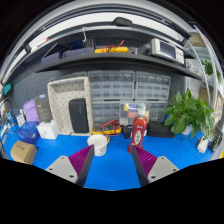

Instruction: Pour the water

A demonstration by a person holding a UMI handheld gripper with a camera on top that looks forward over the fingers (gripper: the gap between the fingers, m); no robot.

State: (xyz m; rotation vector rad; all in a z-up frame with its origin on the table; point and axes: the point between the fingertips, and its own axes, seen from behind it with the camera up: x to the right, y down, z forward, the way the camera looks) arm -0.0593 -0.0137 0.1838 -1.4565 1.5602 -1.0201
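A white cup [98,143] sits on the blue table [112,168] just ahead of the left finger; a red bottle [139,130] stands beyond the right. The gripper [112,160] is wide open, empty.

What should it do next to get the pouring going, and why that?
Probably move forward toward the red bottle and line it up between the fingers. The hand-held gripper is open and holds nothing; the bottle stands on the blue table beyond the fingers, a little toward the right one, with the white cup beside it. Nothing can be poured until something is gripped.
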